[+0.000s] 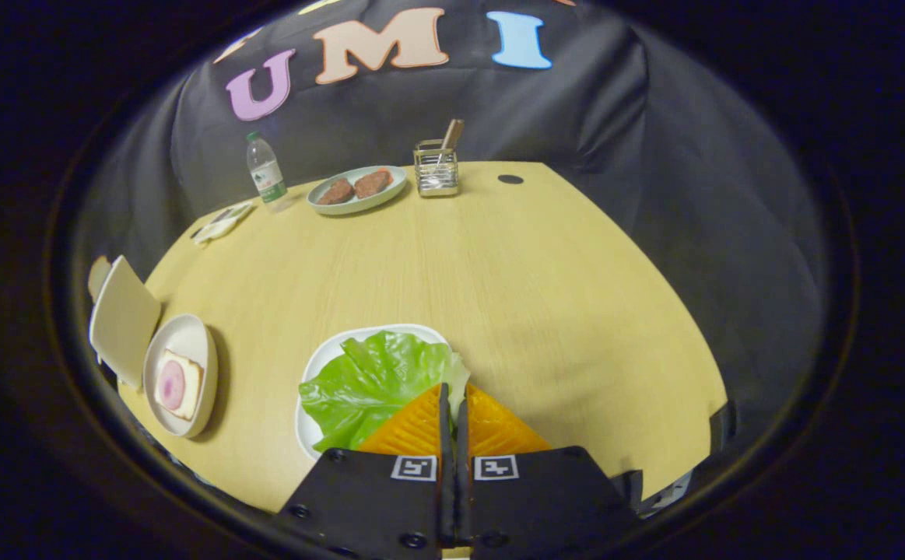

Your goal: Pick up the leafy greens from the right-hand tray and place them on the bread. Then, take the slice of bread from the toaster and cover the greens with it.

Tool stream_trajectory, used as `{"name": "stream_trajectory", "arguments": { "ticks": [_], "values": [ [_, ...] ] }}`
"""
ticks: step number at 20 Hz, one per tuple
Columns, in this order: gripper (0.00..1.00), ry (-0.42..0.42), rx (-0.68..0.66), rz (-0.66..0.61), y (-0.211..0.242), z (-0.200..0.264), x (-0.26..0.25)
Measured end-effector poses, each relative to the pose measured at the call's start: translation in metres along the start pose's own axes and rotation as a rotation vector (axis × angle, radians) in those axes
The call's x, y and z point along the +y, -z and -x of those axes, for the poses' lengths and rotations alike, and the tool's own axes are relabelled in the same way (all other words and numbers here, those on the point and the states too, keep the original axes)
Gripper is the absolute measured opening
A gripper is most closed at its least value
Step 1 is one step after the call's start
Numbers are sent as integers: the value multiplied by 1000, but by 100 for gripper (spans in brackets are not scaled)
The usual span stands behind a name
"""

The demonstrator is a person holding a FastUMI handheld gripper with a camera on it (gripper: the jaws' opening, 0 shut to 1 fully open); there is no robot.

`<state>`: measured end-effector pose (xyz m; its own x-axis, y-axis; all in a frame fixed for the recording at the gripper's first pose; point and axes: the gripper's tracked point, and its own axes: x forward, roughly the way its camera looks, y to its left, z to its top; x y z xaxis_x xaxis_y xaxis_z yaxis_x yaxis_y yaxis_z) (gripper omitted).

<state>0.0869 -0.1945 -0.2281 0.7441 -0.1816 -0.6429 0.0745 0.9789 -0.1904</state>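
Gripper [452, 404], lower centre of frame: fingers pressed together with only a thin seam between them, tips lying over the near right edge of the leafy greens [378, 381]. Whether any leaf is caught in the seam cannot be told.

Greens lie on a white tray [327, 354], just ahead and left of the fingers, covering most of it; tray rim bare at the far left.

Lower left: a white plate [187, 334] close to the worktop's left edge carries a bread slice [180, 385] with a pink round on top. Touching that plate on its far side is a pale toaster [121, 319], overhanging the edge.

Worktop [499, 272]: light wood grain, rounded outline. Wide open stretch from the tray to the far side and across the whole right half.

Far side, upper centre: a plate with two brown patties [356, 188], a water bottle [265, 173] to its left, a metal holder [436, 167] to its right, a small dark spot [510, 179] beyond. Flat items [222, 222] upper left.

Black cloth wall [654, 155] surrounds.
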Motion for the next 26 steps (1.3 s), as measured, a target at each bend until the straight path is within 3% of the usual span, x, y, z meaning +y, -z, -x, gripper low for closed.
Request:
{"name": "stream_trajectory", "arguments": {
  "ticks": [4,12,21,26],
  "values": [
    [4,95,-28,85,-4,6,1],
    [8,173,-58,145,-5,23,8],
    [8,-41,-114,-8,-28,62,80],
    [8,-221,-165,-51,-60,98,147]
  ]
}}
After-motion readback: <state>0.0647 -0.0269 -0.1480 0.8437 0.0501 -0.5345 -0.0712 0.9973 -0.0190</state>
